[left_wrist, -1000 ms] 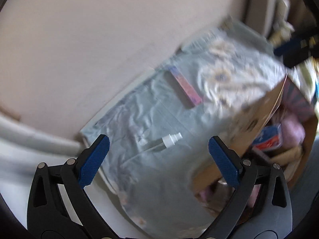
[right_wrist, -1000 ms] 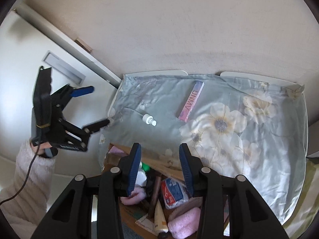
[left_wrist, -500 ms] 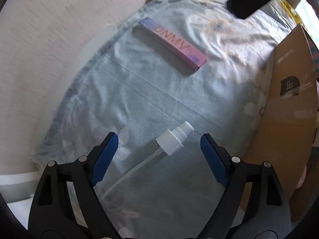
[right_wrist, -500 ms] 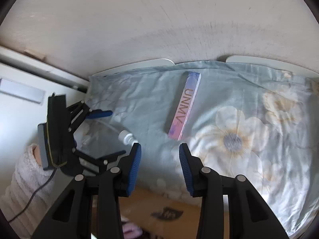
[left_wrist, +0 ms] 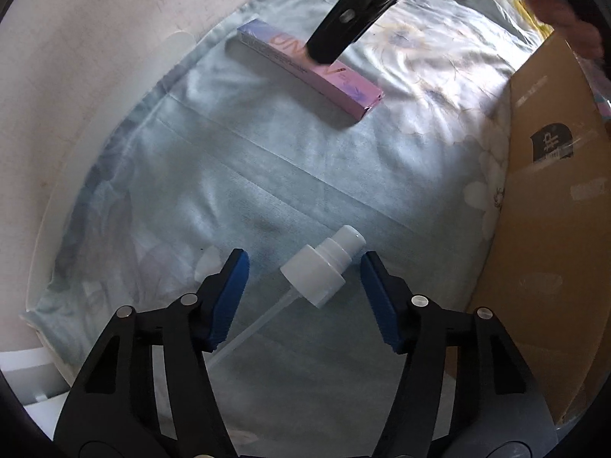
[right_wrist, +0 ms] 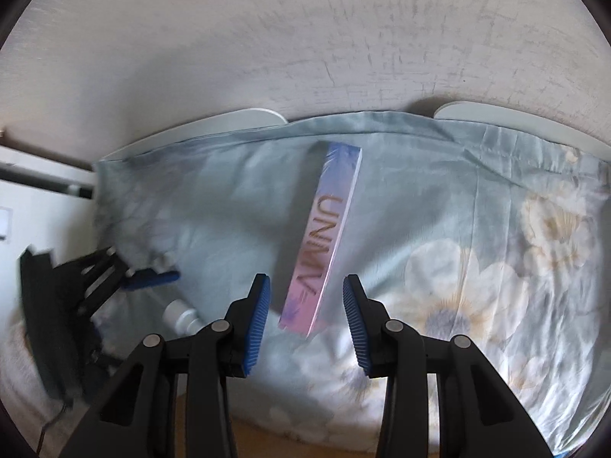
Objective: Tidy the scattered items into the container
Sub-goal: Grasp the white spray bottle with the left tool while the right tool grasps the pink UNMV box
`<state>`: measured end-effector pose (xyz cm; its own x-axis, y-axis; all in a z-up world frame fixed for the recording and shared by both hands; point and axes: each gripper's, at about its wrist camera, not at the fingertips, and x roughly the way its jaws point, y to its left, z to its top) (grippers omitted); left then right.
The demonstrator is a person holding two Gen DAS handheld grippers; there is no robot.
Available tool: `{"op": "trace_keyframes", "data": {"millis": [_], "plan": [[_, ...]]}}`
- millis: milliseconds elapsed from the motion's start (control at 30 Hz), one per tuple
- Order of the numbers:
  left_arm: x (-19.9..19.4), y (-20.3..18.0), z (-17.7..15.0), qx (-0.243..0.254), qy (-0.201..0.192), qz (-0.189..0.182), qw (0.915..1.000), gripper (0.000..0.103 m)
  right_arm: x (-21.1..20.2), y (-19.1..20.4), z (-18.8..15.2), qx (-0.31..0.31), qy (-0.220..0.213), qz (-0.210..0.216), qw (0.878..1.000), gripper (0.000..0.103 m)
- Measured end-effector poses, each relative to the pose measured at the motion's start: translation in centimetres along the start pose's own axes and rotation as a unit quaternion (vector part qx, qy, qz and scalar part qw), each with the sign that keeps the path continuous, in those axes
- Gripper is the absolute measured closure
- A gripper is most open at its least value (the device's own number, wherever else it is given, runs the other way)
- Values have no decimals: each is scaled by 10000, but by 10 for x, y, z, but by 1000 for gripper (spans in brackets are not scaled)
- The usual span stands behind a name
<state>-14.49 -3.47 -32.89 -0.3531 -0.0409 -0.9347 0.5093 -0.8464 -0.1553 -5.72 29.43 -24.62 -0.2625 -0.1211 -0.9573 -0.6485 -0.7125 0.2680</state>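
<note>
A clear spray bottle with a white cap (left_wrist: 324, 267) lies on the pale blue flowered cloth (left_wrist: 267, 175). My left gripper (left_wrist: 305, 290) points down at it. Its jaws are closing, with the cap between the blue pads and a gap left on each side. A long pink and lilac box (right_wrist: 324, 236) lies further back on the cloth. My right gripper (right_wrist: 305, 316) hovers over its near end, open, with the pads clear of it. In the left wrist view, one black finger (left_wrist: 343, 19) of the right gripper crosses the pink box (left_wrist: 336, 76). The cardboard container (left_wrist: 542, 229) stands at the right.
The cloth covers a white surface (right_wrist: 236, 122) against a pale wall (right_wrist: 305, 38). A white ledge (left_wrist: 23, 374) sits at the left below the cloth's edge. In the right wrist view, the left gripper's blue finger (right_wrist: 152, 278) and the bottle cap (right_wrist: 181, 315) show at the left.
My left gripper has sunk toward the spray bottle and its jaws have narrowed around the cap. My right gripper has come down from above the container to the pink box.
</note>
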Motion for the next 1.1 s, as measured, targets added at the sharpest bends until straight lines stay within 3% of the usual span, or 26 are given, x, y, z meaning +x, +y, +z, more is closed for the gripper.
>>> {"op": "trace_keyframes", "data": {"millis": [100, 133, 333, 400, 533, 767, 933, 1100], "plan": [[-4, 2, -3, -100, -99, -26, 9999, 71, 11, 4, 5, 37, 39, -267, 9996, 67], [-5, 4, -4, -157, -111, -88, 9998, 73, 14, 5, 6, 36, 43, -374, 9993, 67], [-5, 2, -3, -101, -120, -156, 9998, 74, 21, 13, 5, -169, -73, -701, 9974, 67], [-6, 1, -4, -136, -144, -209, 9996, 74, 21, 14, 5, -250, -100, -814, 9963, 77], [-10, 2, -4, -263, -224, -213, 9992, 74, 20, 11, 6, -230, -65, -850, 9961, 81], [-37, 13, 4, -807, -385, -222, 9957, 74, -5, -4, 0, 131, -219, -172, 9995, 82], [-69, 14, 16, -1076, -445, 209, 9930, 74, -41, -11, -6, 331, -446, 348, 9979, 82], [-121, 4, 29, -1149, -433, 800, 9892, 74, -98, -10, -22, 73, -804, 578, 9951, 82]]}}
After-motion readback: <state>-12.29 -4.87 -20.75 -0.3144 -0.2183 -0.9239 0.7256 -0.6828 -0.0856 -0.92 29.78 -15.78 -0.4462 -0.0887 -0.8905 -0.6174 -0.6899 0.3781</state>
